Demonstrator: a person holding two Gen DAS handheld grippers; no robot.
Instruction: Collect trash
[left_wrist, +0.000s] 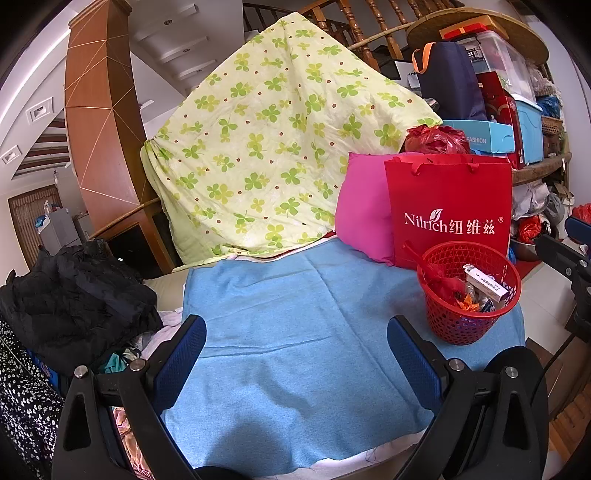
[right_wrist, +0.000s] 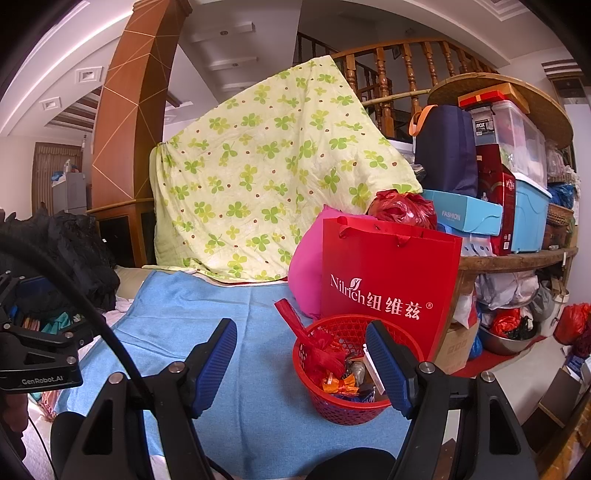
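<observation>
A red mesh basket (left_wrist: 467, 321) (right_wrist: 334, 406) stands at the right edge of a blue cloth (left_wrist: 295, 332) (right_wrist: 221, 325). It holds trash: a red net bag (right_wrist: 325, 350), a white carton (left_wrist: 485, 284), orange wrappers (right_wrist: 340, 384). My left gripper (left_wrist: 297, 326) is open and empty above the bare cloth, left of the basket. My right gripper (right_wrist: 301, 332) is open and empty, its right finger (right_wrist: 388, 365) over the basket. The left gripper's body (right_wrist: 37, 354) shows at the left of the right wrist view.
A red Nilrich paper bag (left_wrist: 450, 214) (right_wrist: 388, 288) and a pink cushion (left_wrist: 364, 214) (right_wrist: 304, 277) stand behind the basket. A clover-print quilt (left_wrist: 277, 147) hangs behind. Black clothing (left_wrist: 74, 295) lies left. Stacked boxes (right_wrist: 517, 184) fill shelves at right.
</observation>
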